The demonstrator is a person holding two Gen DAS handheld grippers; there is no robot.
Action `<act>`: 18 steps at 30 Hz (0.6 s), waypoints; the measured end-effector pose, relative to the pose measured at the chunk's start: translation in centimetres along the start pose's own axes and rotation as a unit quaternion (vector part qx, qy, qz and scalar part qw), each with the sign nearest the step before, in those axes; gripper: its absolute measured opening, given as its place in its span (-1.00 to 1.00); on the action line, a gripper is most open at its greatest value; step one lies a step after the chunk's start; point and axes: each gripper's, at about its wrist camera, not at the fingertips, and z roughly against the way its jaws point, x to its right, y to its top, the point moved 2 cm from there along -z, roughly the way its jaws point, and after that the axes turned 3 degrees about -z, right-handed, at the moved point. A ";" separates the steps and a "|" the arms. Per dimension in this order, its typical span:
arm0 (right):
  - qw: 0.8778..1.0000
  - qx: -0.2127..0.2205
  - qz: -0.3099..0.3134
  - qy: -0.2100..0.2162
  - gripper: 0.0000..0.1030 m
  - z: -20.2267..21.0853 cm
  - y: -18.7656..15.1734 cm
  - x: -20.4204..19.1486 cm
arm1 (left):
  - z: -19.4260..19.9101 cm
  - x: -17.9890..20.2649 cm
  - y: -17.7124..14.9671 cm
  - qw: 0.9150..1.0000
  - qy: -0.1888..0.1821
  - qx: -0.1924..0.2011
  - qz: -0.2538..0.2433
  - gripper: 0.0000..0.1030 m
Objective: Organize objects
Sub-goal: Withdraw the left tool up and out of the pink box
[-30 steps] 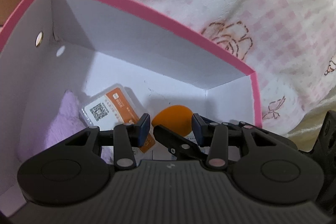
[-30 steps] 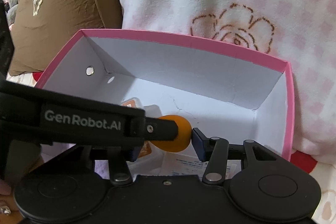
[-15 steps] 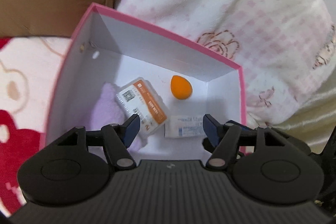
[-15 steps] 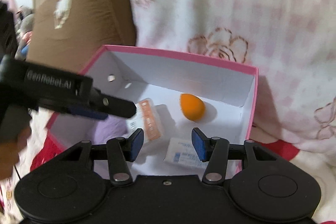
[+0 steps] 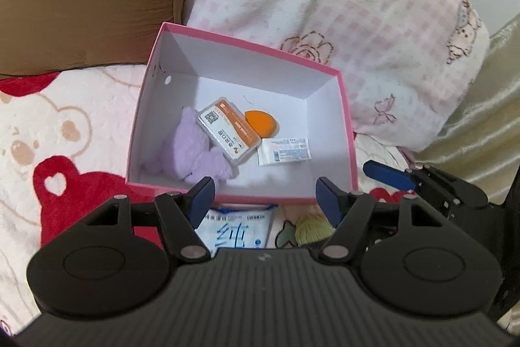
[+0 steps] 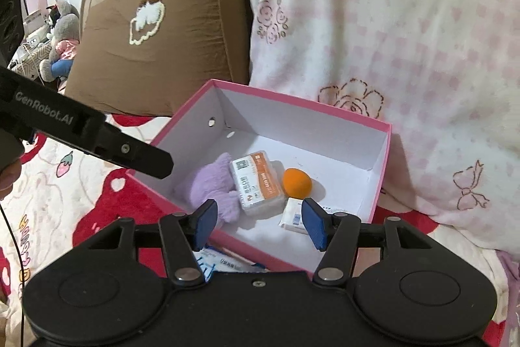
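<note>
Pink box [image 5: 347,132], four items in; both grippers drawn back, empty.

Since a second ago the orange sponge [image 5: 261,121] has left the tongs and lies on the box floor beside the orange-and-white case [image 5: 229,133], with the purple plush [image 5: 191,148] and white sachet [image 5: 284,151]. Left gripper [image 5: 265,195] and right gripper [image 6: 258,222] gape wide. Left view alone shows what remains outside: blue-printed packet [image 5: 234,231] and green yarn ball [image 5: 312,228]. Right view adds the grey toy [image 6: 60,44] beyond the brown pillow [image 6: 169,21].
</note>
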 end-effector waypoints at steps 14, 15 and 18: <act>0.999 -0.006 0.028 -0.013 0.30 6.0 -1.2 -4.1 | 7.0 -0.1 -5.5 0.998 0.017 0.013 -0.058 0.36; 0.999 -0.007 0.029 -0.015 0.32 6.3 -1.5 -4.4 | 7.4 -0.2 -5.8 0.998 0.018 0.013 -0.061 0.36; 0.999 -0.010 0.033 -0.012 0.37 7.4 -2.2 -5.5 | 8.3 -0.4 -6.7 0.998 0.013 0.013 -0.063 0.37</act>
